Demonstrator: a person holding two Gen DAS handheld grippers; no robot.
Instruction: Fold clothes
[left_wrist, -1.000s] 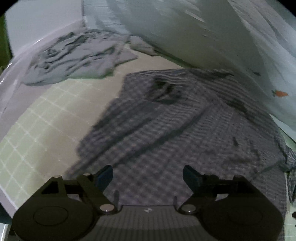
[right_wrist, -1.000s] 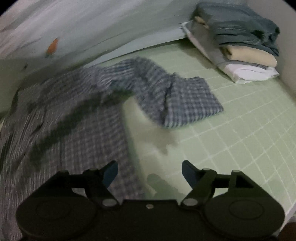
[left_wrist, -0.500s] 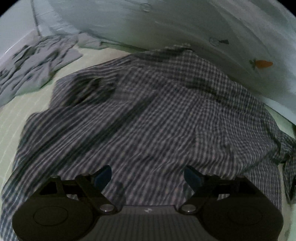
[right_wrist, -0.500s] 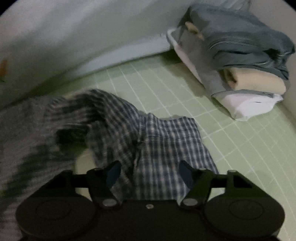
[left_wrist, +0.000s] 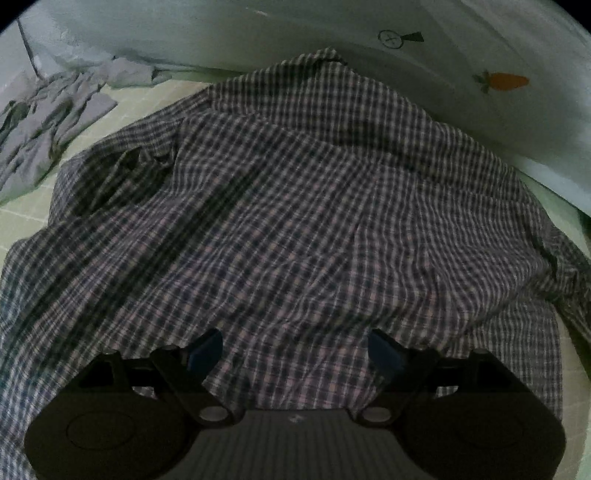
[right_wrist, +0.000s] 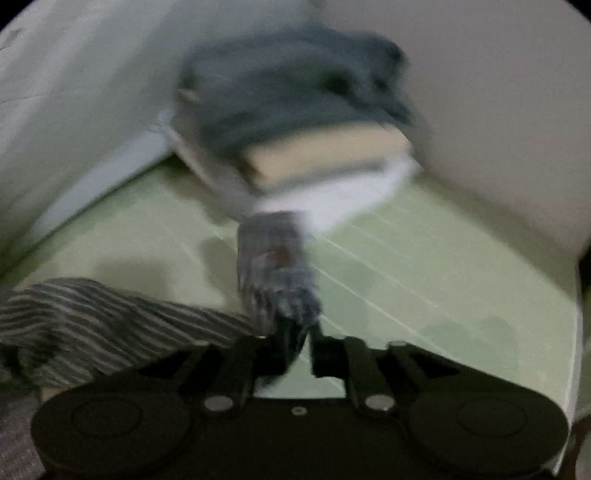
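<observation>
A dark plaid shirt (left_wrist: 295, 203) lies spread and wrinkled on the green grid mat (left_wrist: 22, 206), filling most of the left wrist view. My left gripper (left_wrist: 295, 350) hovers just over its near part, jaws wide open and nothing between them. In the blurred right wrist view my right gripper (right_wrist: 299, 332) has its jaws closing on a bunched end of the shirt's sleeve (right_wrist: 273, 266), which sticks up between the fingers. The rest of the sleeve (right_wrist: 92, 317) trails off to the lower left.
A crumpled grey garment (left_wrist: 48, 122) lies at the mat's far left. A stack of folded clothes (right_wrist: 295, 129) sits in the far corner beyond my right gripper. A pale sheet with a carrot print (left_wrist: 502, 81) hangs along the back. Bare mat (right_wrist: 443, 277) shows to the right.
My right gripper swung right onto the sleeve and narrowed its jaws around it, lifting the end. My left gripper moved over the shirt's body, then held still, staying open.
</observation>
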